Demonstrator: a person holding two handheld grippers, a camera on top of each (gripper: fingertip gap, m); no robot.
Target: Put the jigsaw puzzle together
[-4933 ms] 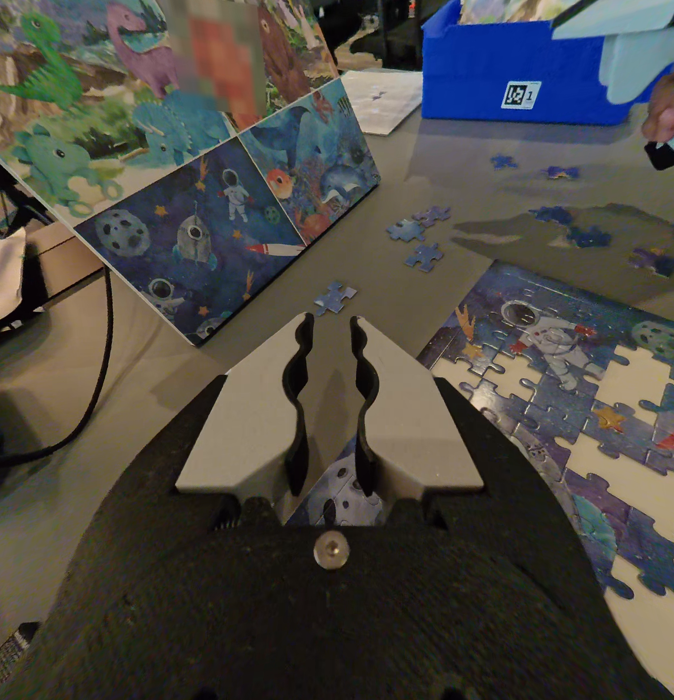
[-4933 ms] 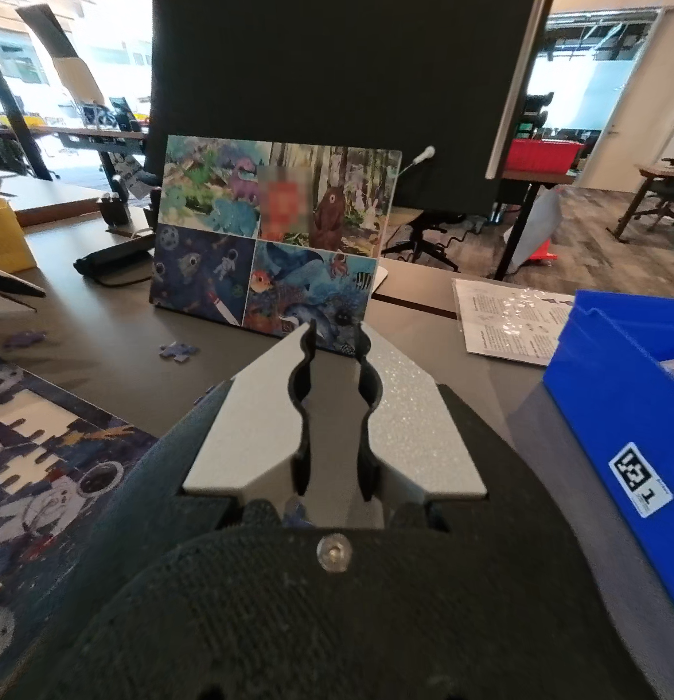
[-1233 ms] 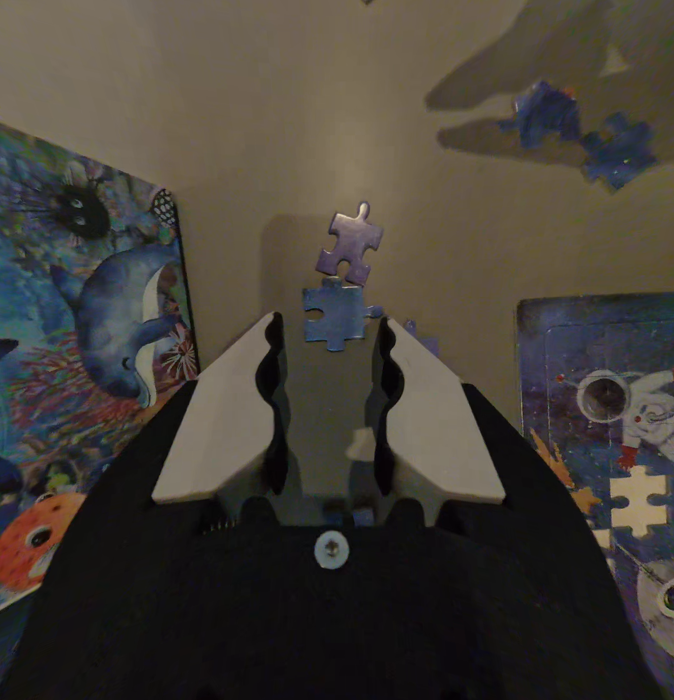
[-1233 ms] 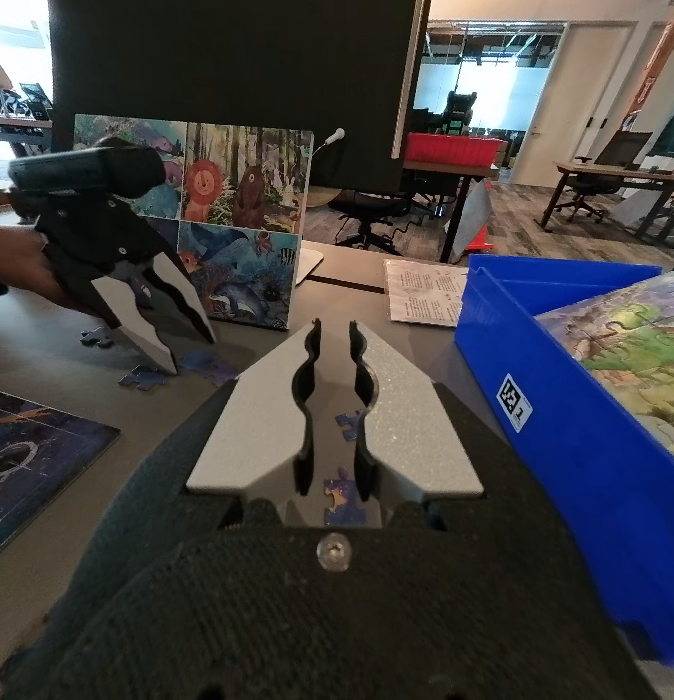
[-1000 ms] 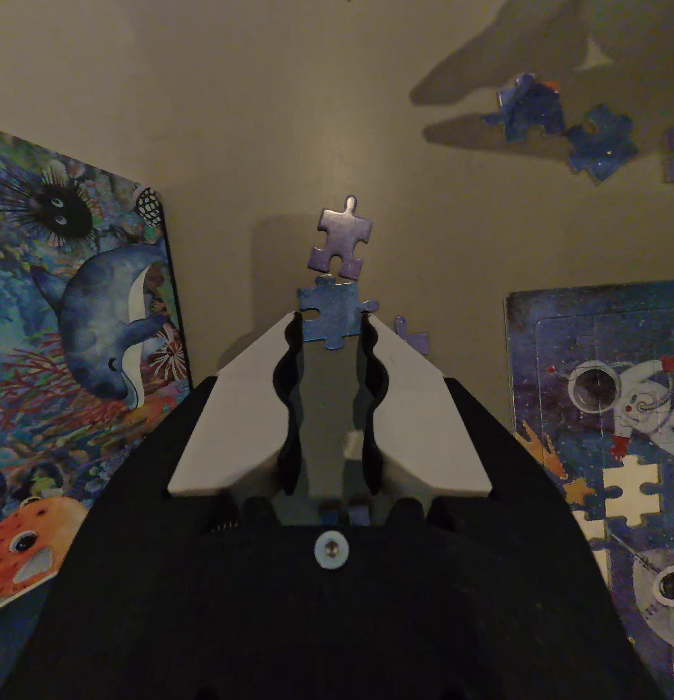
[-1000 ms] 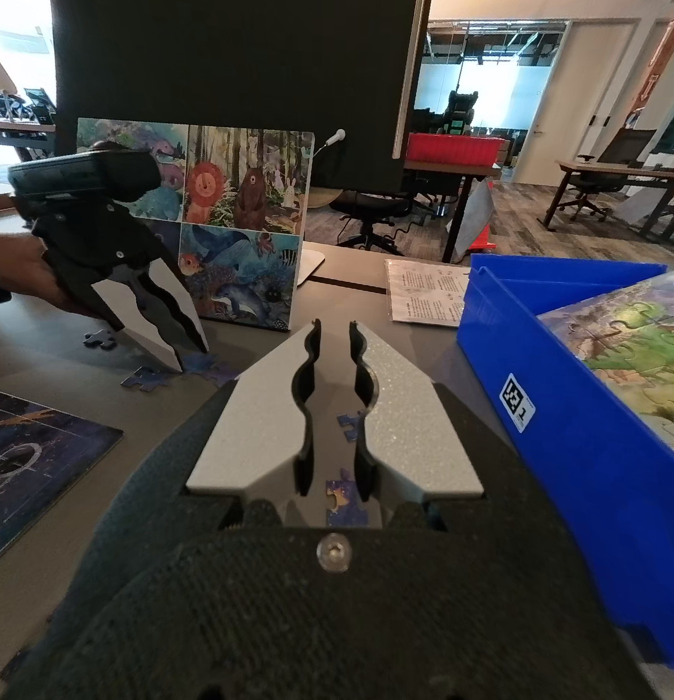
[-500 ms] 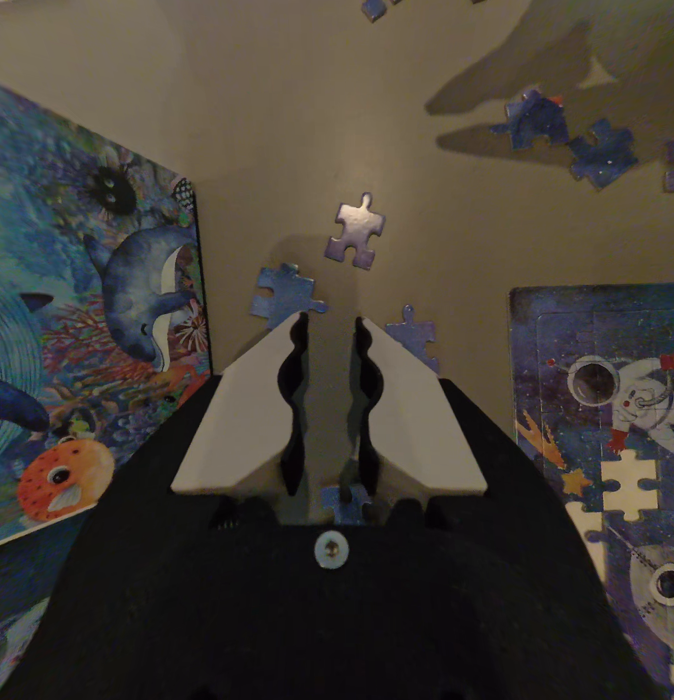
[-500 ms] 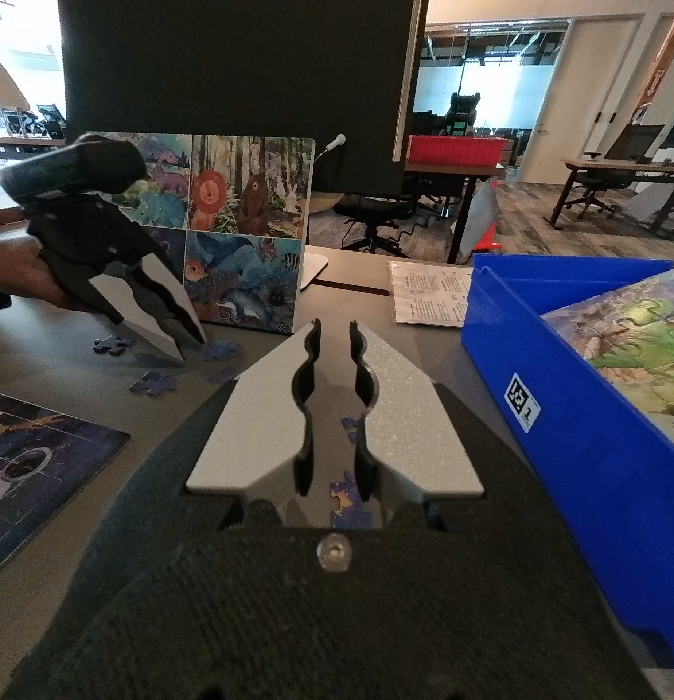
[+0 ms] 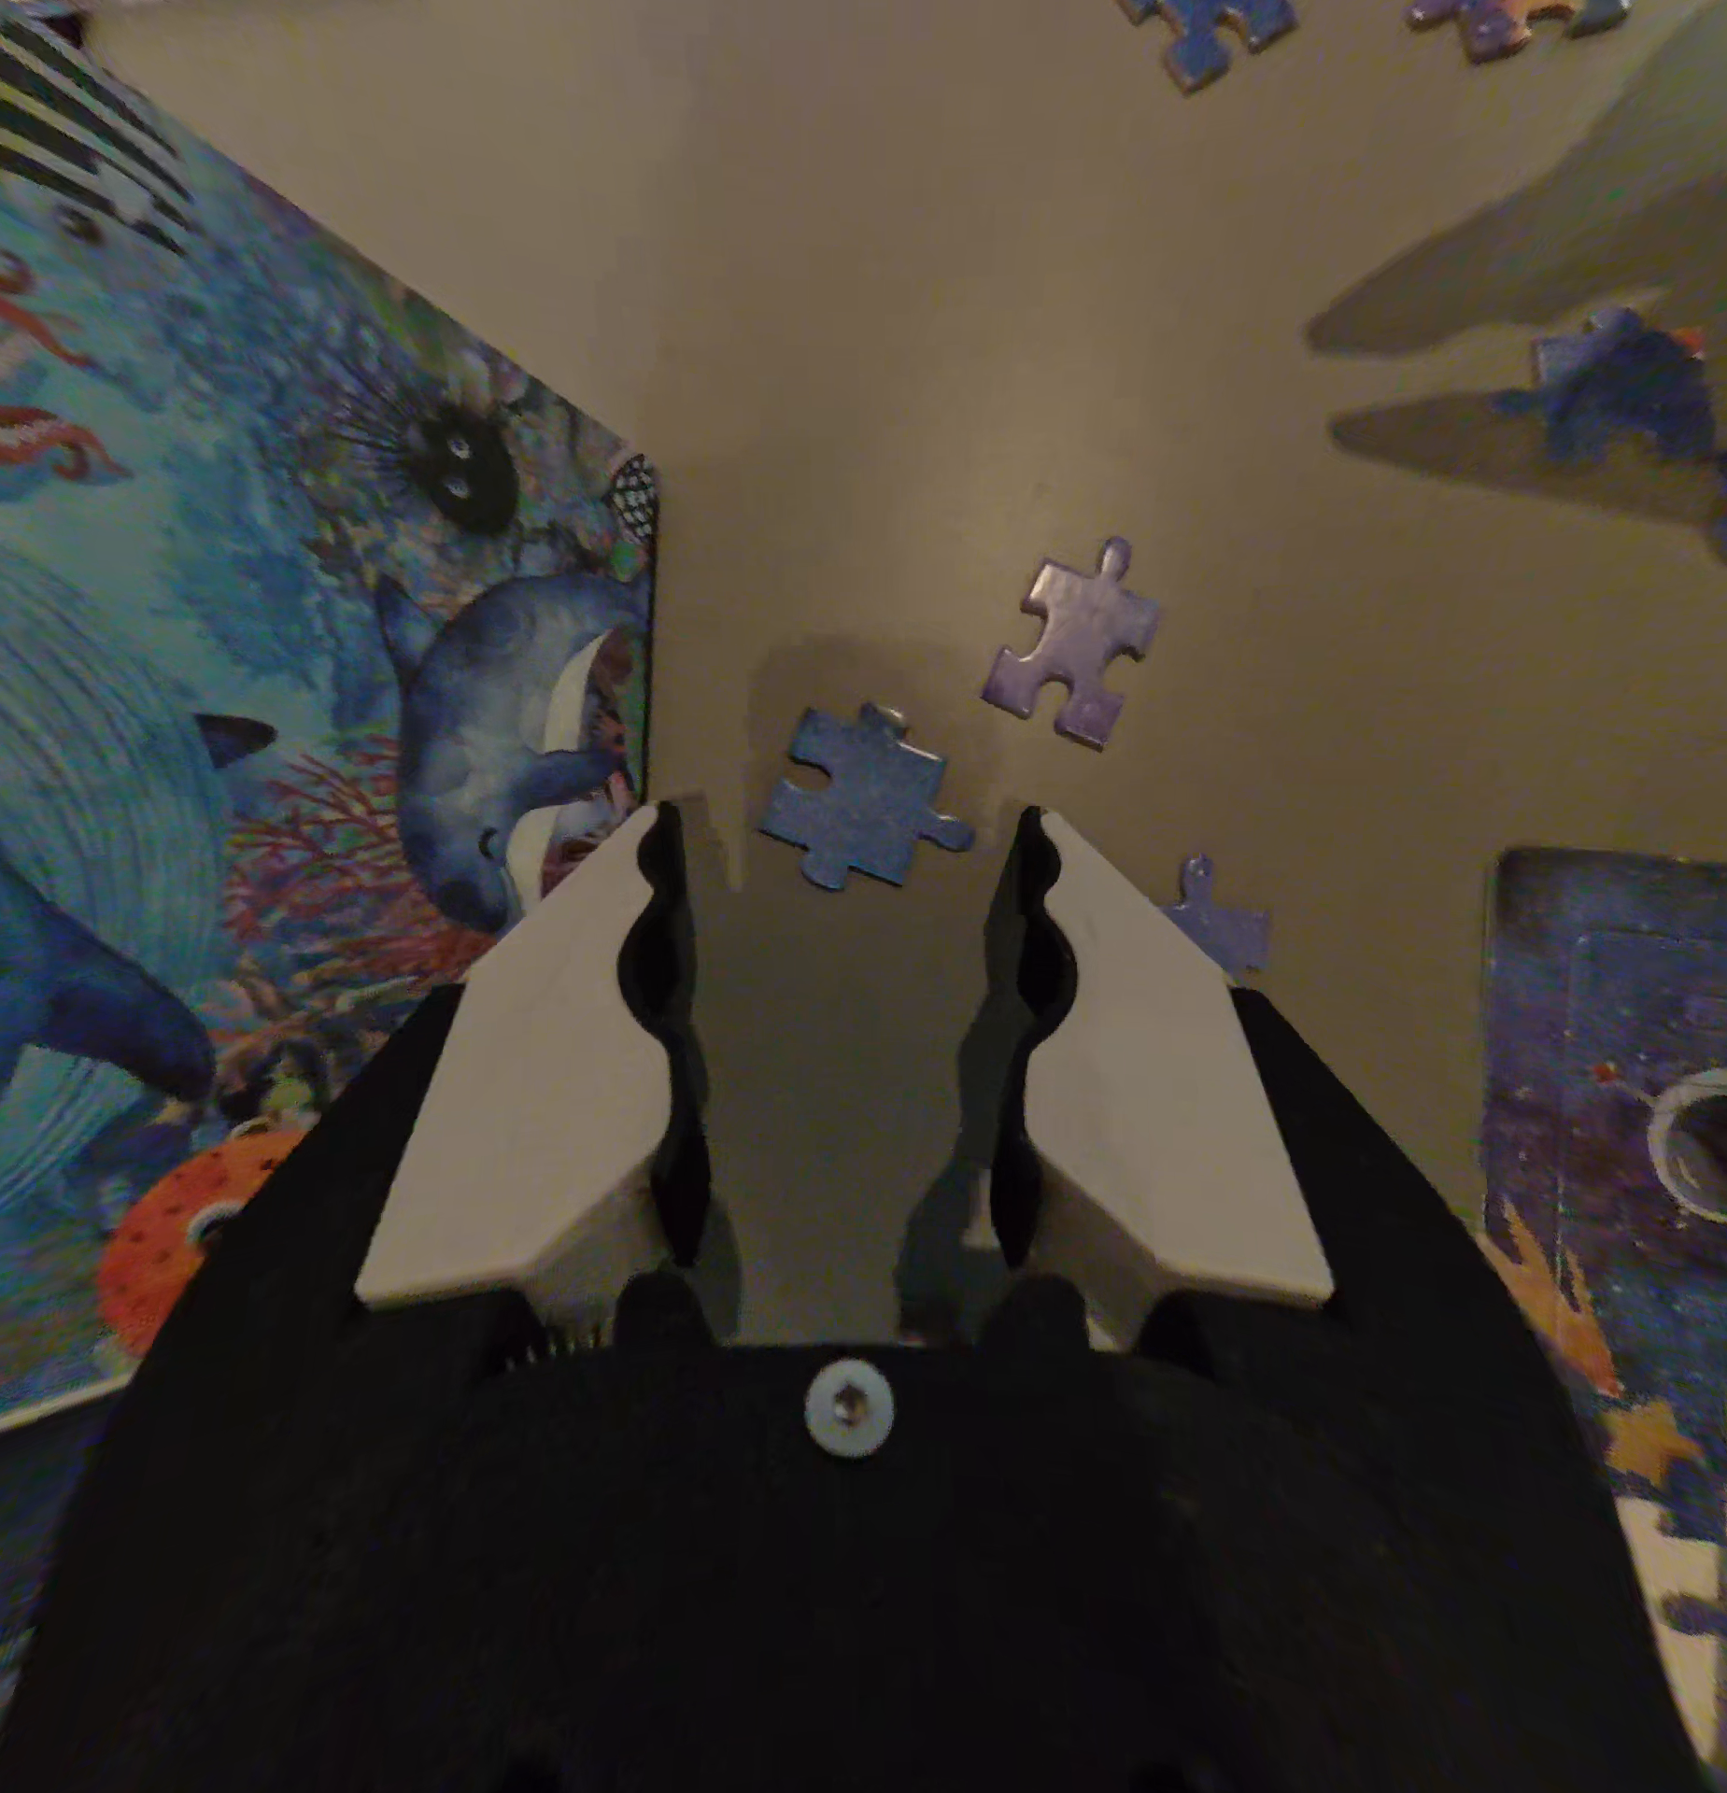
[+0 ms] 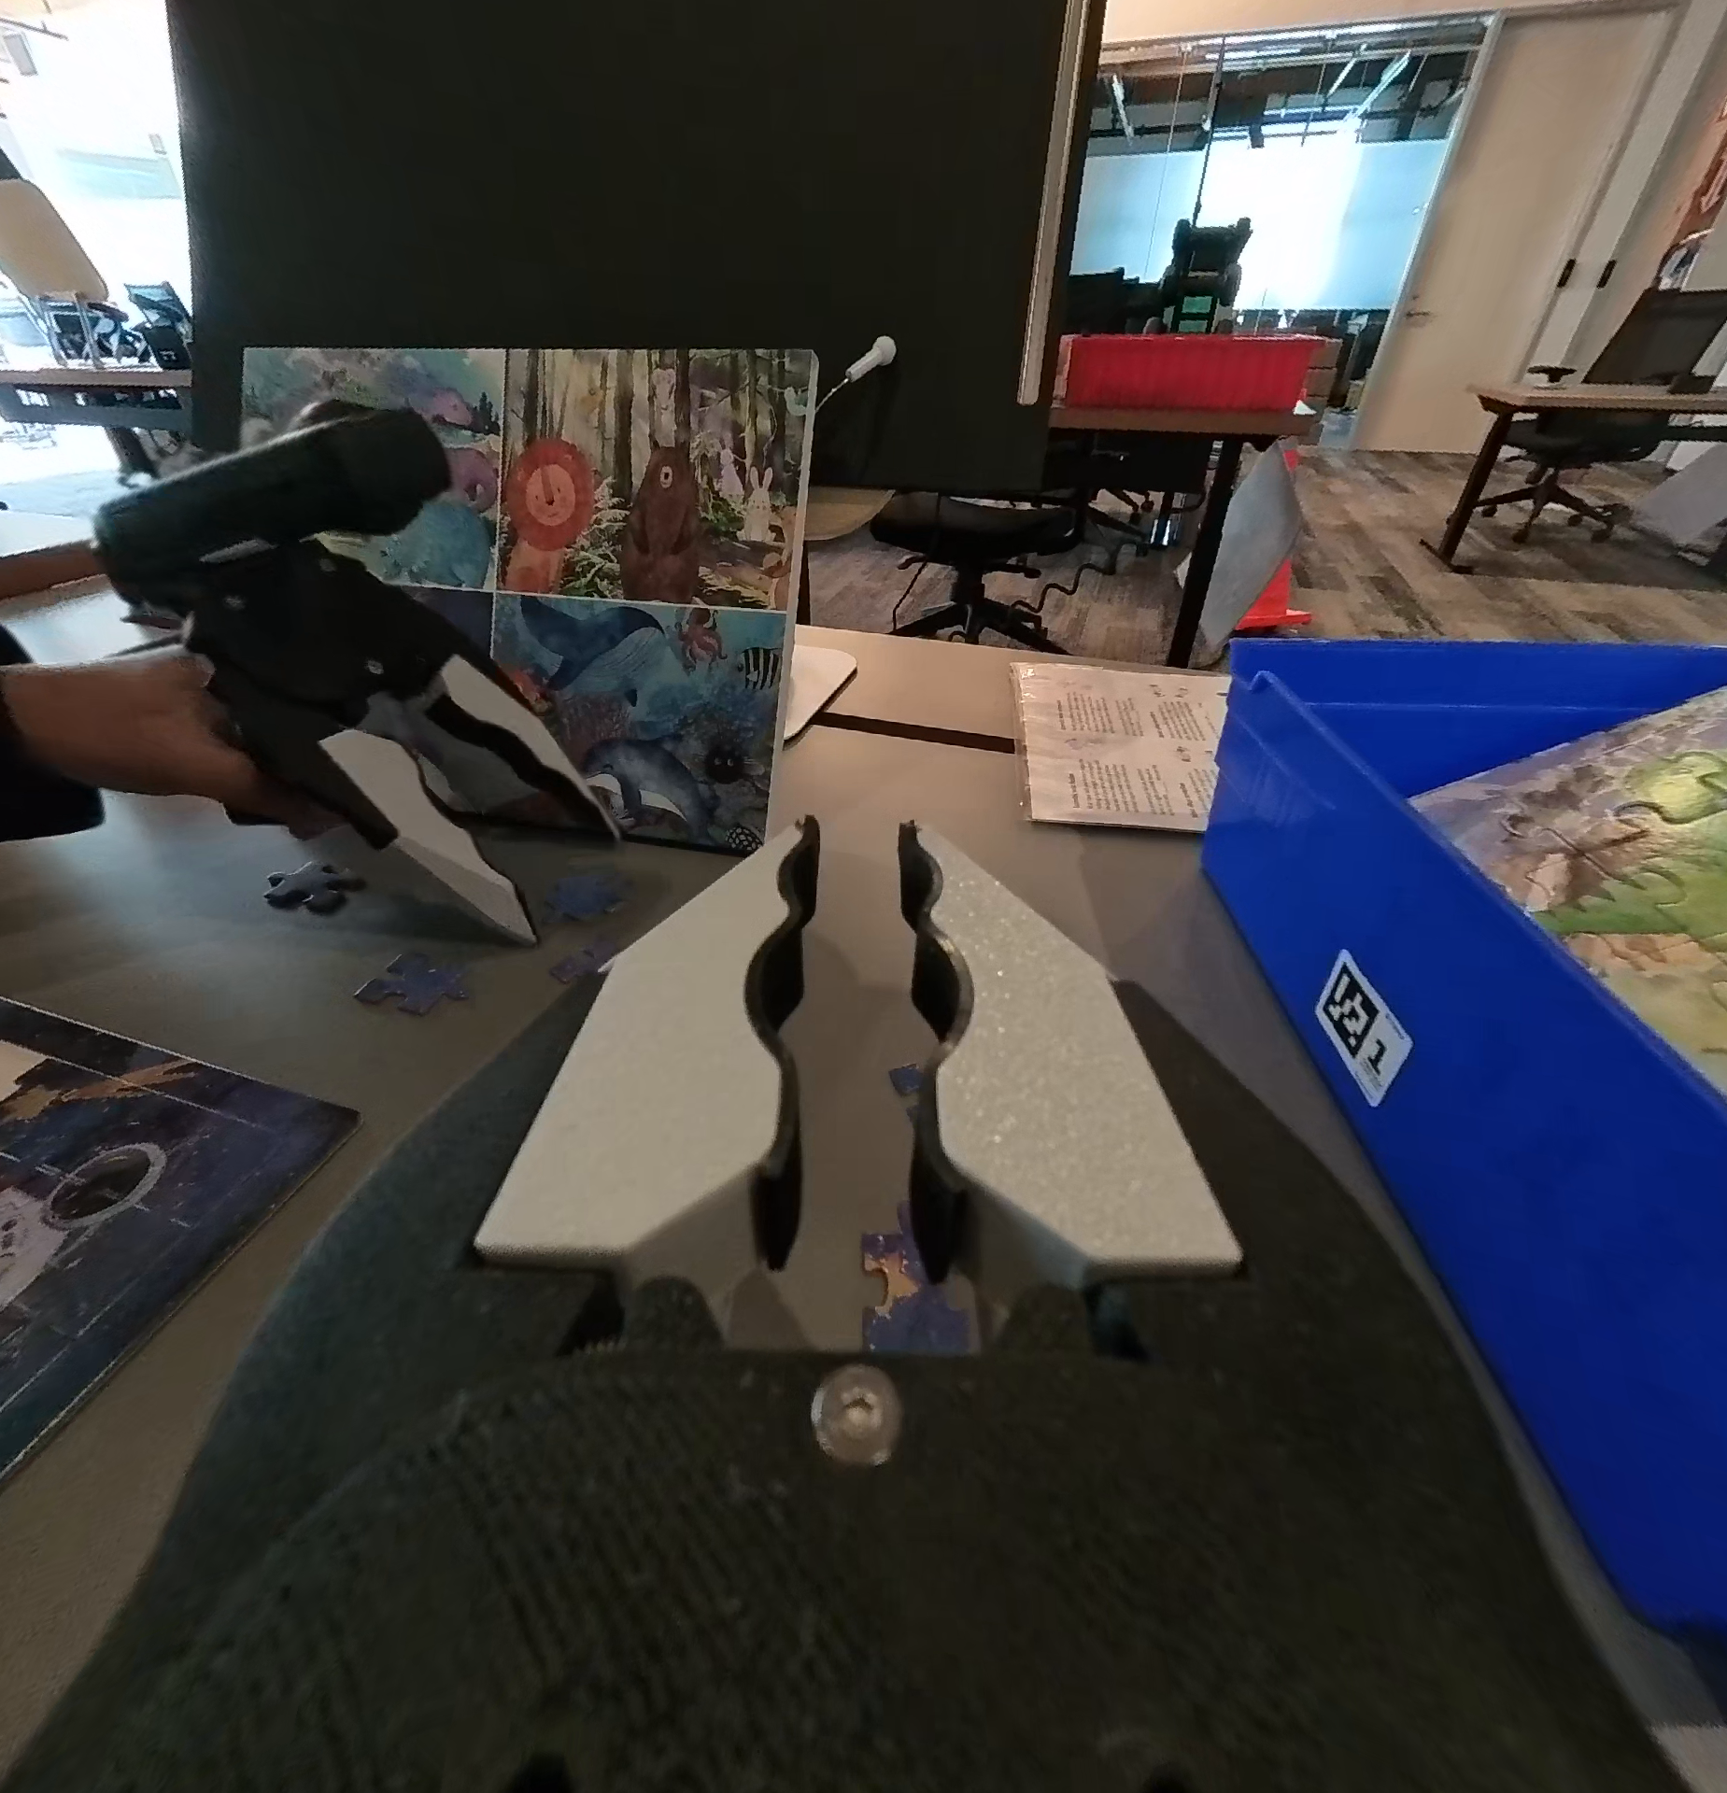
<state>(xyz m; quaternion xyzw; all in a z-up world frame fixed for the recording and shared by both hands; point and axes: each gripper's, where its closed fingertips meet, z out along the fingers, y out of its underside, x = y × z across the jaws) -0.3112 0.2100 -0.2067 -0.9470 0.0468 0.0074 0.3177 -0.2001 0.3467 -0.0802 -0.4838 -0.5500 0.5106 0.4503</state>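
Note:
My left gripper (image 9: pixel 851 820) is open wide and points down at the table, its tips on either side of a loose blue puzzle piece (image 9: pixel 864 800) that lies flat. A purple piece (image 9: pixel 1077 645) lies just beyond it, and a small one (image 9: pixel 1218 922) lies by the right finger. The partly filled space puzzle board (image 9: pixel 1616 1019) is at the right. In the right wrist view the left gripper (image 10: pixel 568 883) hovers over the same piece (image 10: pixel 587 888), held by a hand. My right gripper (image 10: pixel 859 834) is shut and empty, low over the table, with a piece (image 10: pixel 903 1281) under it.
A standing picture board (image 9: pixel 306 728) is close on the left of the left gripper, also seen from the right (image 10: pixel 646 582). A blue bin (image 10: pixel 1519 970) holding another puzzle is at the right. A paper sheet (image 10: pixel 1111 747) lies behind. More loose pieces (image 9: pixel 1616 398) lie farther off. One gripper's finger ends stand about 20 cm off the other's.
The left gripper closed on the blue piece, the piece slipped out to the left, and the gripper has now opened wide around it again. The right gripper has barely moved.

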